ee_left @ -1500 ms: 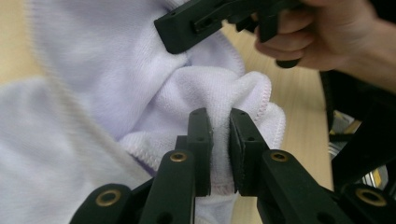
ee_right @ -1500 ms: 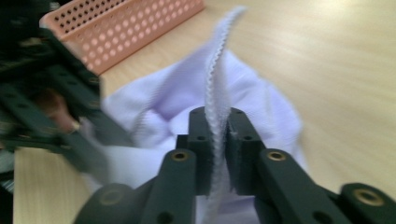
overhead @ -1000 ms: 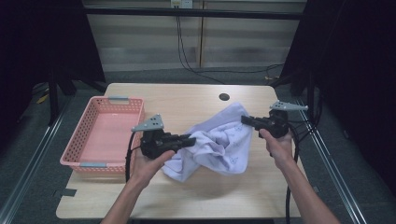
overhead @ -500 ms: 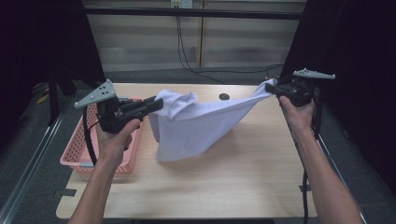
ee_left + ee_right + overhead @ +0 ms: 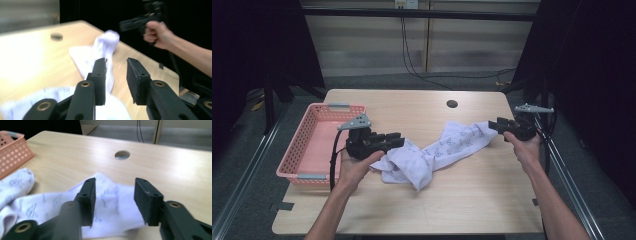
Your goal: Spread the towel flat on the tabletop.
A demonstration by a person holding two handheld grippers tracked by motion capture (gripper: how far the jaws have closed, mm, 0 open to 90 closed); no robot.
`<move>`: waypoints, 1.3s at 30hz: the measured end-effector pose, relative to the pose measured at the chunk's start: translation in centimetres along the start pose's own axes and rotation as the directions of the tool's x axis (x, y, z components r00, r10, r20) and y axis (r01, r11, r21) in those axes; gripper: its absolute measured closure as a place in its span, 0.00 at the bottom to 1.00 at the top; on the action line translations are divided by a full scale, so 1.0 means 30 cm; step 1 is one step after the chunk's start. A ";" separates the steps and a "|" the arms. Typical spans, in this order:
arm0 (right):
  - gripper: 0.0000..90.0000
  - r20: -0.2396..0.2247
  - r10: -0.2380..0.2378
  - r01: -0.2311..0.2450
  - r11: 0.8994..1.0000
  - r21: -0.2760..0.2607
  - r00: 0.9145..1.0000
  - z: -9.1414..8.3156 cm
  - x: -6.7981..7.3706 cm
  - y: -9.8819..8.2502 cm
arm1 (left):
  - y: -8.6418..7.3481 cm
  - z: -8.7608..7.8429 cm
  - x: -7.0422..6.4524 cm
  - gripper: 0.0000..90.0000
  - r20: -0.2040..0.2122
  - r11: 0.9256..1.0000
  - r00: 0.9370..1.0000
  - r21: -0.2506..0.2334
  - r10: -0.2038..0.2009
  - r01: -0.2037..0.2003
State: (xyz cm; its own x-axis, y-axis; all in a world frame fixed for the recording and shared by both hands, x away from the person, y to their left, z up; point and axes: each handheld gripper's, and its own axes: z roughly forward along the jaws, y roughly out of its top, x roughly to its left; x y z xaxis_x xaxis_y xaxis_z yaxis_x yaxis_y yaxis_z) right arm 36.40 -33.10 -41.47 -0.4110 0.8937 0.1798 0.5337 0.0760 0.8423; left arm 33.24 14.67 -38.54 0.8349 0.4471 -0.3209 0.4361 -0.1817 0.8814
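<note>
A white cloth with a faint blue print [image 5: 437,152] lies stretched and rumpled across the middle of the wooden table [image 5: 422,112]. My left gripper [image 5: 398,140] hovers at the cloth's left end, jaws open; the cloth [image 5: 100,53] runs away under its left jaw. My right gripper [image 5: 493,125] is at the cloth's right end, also open. In the right gripper view the cloth's edge [image 5: 115,205] lies flat on the table below the open jaws [image 5: 114,192], nothing pinched between them.
A pink plastic basket [image 5: 312,145] stands at the table's left edge, close to my left hand. A round cable hole [image 5: 452,104] sits in the far middle of the table. The table's right edge is just beyond my right hand.
Half a second ago both grippers held the cloth spread high between them. Both have come down and let go; the cloth now lies on the table.
</note>
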 end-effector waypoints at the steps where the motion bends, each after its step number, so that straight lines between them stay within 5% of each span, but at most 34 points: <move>1: 0.57 0.000 0.000 0.000 1.000 0.000 1.000 0.000 0.000 0.000 | 0.000 0.000 0.000 0.74 0.000 1.000 1.000 0.000 0.000 0.000; 2: 0.57 -0.028 0.012 -0.012 1.000 -0.002 1.000 -0.016 0.011 -0.034 | -0.062 0.035 0.030 0.72 -0.030 0.998 0.999 0.065 -0.019 0.021; 4: 0.57 -0.056 -0.012 0.013 1.000 0.016 0.998 -0.032 0.043 -0.071 | -0.118 0.066 0.058 0.70 -0.047 0.992 0.998 0.118 -0.039 0.045; 7: 0.57 -0.086 -0.023 0.025 0.999 0.022 0.996 -0.044 0.079 -0.096 | -0.160 0.089 0.078 0.71 -0.076 0.986 0.996 0.158 -0.037 0.048; 10: 0.58 -0.165 -0.055 0.062 0.997 0.039 0.985 -0.051 0.173 -0.147 | -0.246 0.154 0.107 0.81 -0.085 0.963 0.995 0.260 -0.049 0.070; 14: 0.62 -0.220 -0.069 0.084 0.995 0.058 0.973 -0.039 0.240 -0.181 | -0.264 0.192 0.101 0.89 -0.077 0.958 0.995 0.276 -0.058 0.077; 16: 0.68 -0.271 -0.091 0.116 0.990 0.078 0.958 -0.024 0.296 -0.207 | -0.259 0.216 0.083 0.92 -0.066 0.957 0.997 0.284 -0.039 0.056; 22: 0.70 -0.331 -0.087 0.122 0.989 0.086 0.940 0.007 0.334 -0.233 | -0.277 0.260 0.055 0.93 -0.032 0.955 0.998 0.287 -0.062 0.068; 24: 0.62 -0.376 -0.109 0.161 0.981 0.110 0.920 0.026 0.369 -0.256 | -0.279 0.288 0.034 0.92 -0.013 0.954 0.996 0.284 -0.091 0.091; 26: 0.56 -0.407 -0.121 0.183 0.976 0.117 0.905 0.024 0.393 -0.266 | -0.277 0.311 0.009 0.92 0.000 0.953 0.998 0.296 -0.068 0.065; 31: 0.50 -0.431 -0.137 0.208 0.970 0.123 0.892 0.016 0.418 -0.291 | -0.277 0.356 -0.041 0.90 0.036 0.950 0.997 0.309 -0.062 0.048; 34: 0.49 -0.442 -0.150 0.245 0.955 0.167 0.885 0.045 0.430 -0.323 | -0.265 0.373 -0.089 0.82 0.076 0.942 0.997 0.333 0.011 -0.036; 36: 0.48 -0.450 -0.137 0.238 0.955 0.177 0.883 0.052 0.435 -0.331 | -0.262 0.367 -0.085 0.82 0.082 0.943 0.997 0.332 -0.004 -0.024; 37: 0.51 -0.469 -0.111 0.220 0.958 0.186 0.876 0.060 0.440 -0.340 | -0.261 0.359 -0.079 0.79 0.090 0.944 0.996 0.330 -0.016 -0.015; 39: 0.74 -0.459 -0.159 0.277 0.939 0.202 0.874 0.076 0.468 -0.355 | -0.255 0.308 -0.068 0.74 0.105 0.951 0.994 0.308 -0.027 -0.007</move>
State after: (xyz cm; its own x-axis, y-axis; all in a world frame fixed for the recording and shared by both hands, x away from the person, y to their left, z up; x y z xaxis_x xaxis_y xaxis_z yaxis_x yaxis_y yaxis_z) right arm 26.63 -20.36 -49.09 -0.7835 0.5662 0.2561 0.5367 0.4088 0.7381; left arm 31.32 7.05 -47.84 0.8535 0.3578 -0.3789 0.5126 -0.4454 0.7341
